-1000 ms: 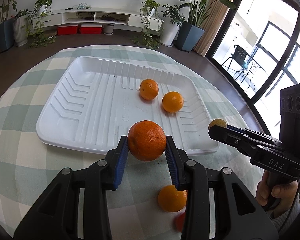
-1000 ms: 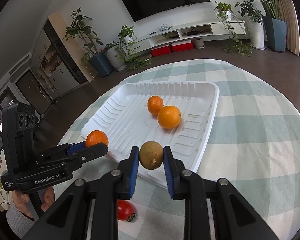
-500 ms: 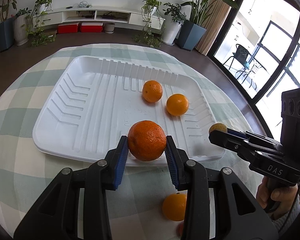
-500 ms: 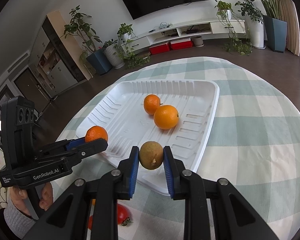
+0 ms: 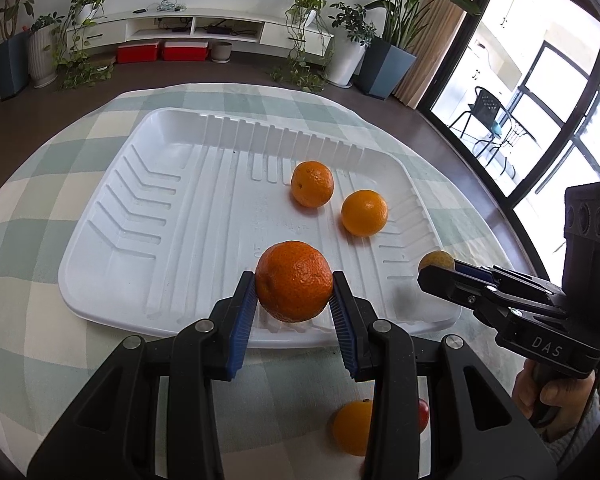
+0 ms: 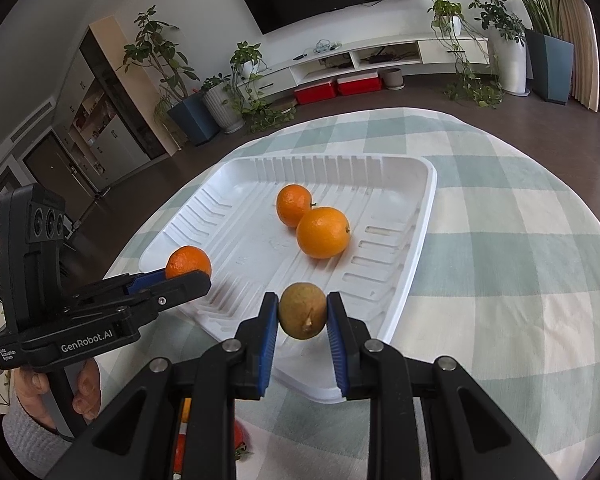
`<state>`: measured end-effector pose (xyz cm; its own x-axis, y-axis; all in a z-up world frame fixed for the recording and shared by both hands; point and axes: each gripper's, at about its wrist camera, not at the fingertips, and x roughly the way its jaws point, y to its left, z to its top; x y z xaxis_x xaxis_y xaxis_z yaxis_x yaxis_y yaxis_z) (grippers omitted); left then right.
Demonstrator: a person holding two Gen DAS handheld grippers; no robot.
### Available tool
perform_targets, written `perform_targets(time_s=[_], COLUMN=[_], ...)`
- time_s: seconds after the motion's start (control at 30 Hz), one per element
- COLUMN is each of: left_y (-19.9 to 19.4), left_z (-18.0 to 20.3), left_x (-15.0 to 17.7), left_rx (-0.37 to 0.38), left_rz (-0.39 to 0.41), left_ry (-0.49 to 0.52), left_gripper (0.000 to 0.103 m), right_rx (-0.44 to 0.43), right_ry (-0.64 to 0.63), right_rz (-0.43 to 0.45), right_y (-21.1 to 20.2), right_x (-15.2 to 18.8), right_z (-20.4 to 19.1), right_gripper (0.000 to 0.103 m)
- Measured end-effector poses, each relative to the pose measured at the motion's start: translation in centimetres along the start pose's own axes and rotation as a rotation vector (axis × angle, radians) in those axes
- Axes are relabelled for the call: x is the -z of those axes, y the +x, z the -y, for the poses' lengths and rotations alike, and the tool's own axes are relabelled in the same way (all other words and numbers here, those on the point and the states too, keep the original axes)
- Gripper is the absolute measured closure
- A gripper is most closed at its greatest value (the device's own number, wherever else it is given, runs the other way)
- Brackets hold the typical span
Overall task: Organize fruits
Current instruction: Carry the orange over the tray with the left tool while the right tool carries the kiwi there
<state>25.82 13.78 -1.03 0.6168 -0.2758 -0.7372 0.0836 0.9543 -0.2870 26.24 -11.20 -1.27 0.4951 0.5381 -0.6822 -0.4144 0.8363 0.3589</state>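
Both grippers have advanced over the tray (image 5: pixel 112 240), left gripper (image 5: pixel 294 300) clamped on an orange (image 5: pixel 294 286), right gripper (image 6: pixel 302 314) on a brown fruit (image 6: pixel 302 310). Released high, either could roll into the two oranges (image 6: pixel 322 232).

Black tool (image 5: pixel 294 308) (blue pads, silver screws)
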Motion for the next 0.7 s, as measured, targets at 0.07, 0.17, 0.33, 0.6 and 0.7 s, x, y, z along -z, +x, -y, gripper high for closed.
perform_targets(time_s=[0.07,0.17,0.33,0.6,0.7], left_y=[0.1,0.5,1.1,1.9,2.1], left_z=[0.0,0.0,-0.2,-0.3,-0.3], left_x=[0.0,-0.2,-0.3,-0.4,-0.4], left_rx=[-0.001,-0.003,-0.009,-0.025,-0.033], left_rz=[-0.002,-0.008,-0.016,-0.019,-0.016], left_ry=[0.000,0.001,0.004,0.012,0.016], left_gripper=[0.069,0.069,0.069,0.068,0.068], right_rx=[0.004,0.008,0.018,0.037,0.044], right_ry=[-0.002,-0.005,-0.012,-0.018,-0.027], right_rz=[-0.002,-0.006,-0.015,-0.031,-0.032], right_y=[0.2,0.4,0.8,1.4,1.4], right_x=[0.0,-0.1,0.0,0.1,0.2], right_z=[-0.1,0.0,-0.2,-0.4,-0.5], right_gripper=[0.076,0.076,0.076,0.076,0.076])
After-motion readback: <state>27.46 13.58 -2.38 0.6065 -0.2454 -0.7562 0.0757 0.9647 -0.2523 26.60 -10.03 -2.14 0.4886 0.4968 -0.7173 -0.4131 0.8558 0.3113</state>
